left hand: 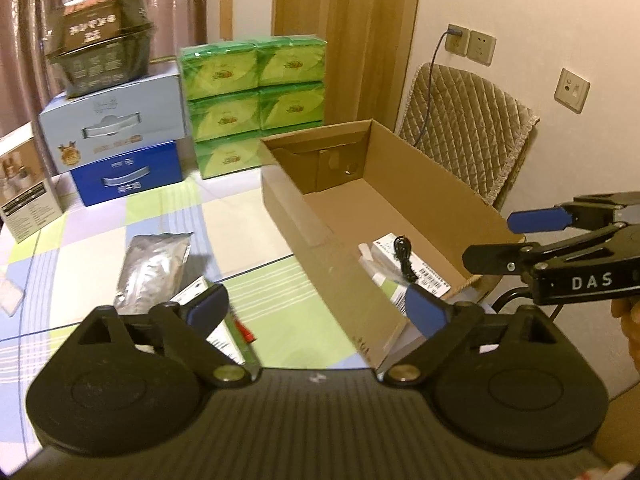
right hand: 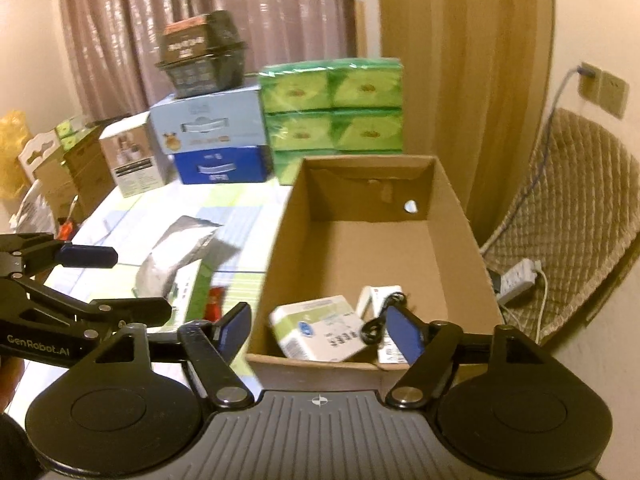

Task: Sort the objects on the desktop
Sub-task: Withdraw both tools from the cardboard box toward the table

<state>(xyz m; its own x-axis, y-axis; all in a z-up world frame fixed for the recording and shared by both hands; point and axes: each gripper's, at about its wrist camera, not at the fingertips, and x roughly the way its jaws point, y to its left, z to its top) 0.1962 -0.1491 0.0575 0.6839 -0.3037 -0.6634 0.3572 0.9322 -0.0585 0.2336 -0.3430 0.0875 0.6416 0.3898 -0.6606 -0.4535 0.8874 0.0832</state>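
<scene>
Viewing from the left wrist, the left tool stands with jaws wide apart and nothing between them, above the near corner of the cardboard box on the counter. Sorting is judged partly done: a white labelled carton and a black cable lie in the near end of the box, while a silver foil pouch and a green-and-white packet with a red item beside it remain out on the checked cloth. The right tool enters from the right edge, jaws apart and empty, its body marked "DAS". Print on the stacked boxes behind is too blurred to read. From the right wrist, the right tool hangs open over the near wall of the cardboard box, gripping nothing; inside lie a white-and-green medicine-type carton, a small white box and the black cable, all at the near end with the far end bare. The silver foil pouch and the green-and-white packet lie left of the box, not yet sorted. The left tool shows at the left edge, open, lettered "GenRobot.AI". Carton print is illegible.
</scene>
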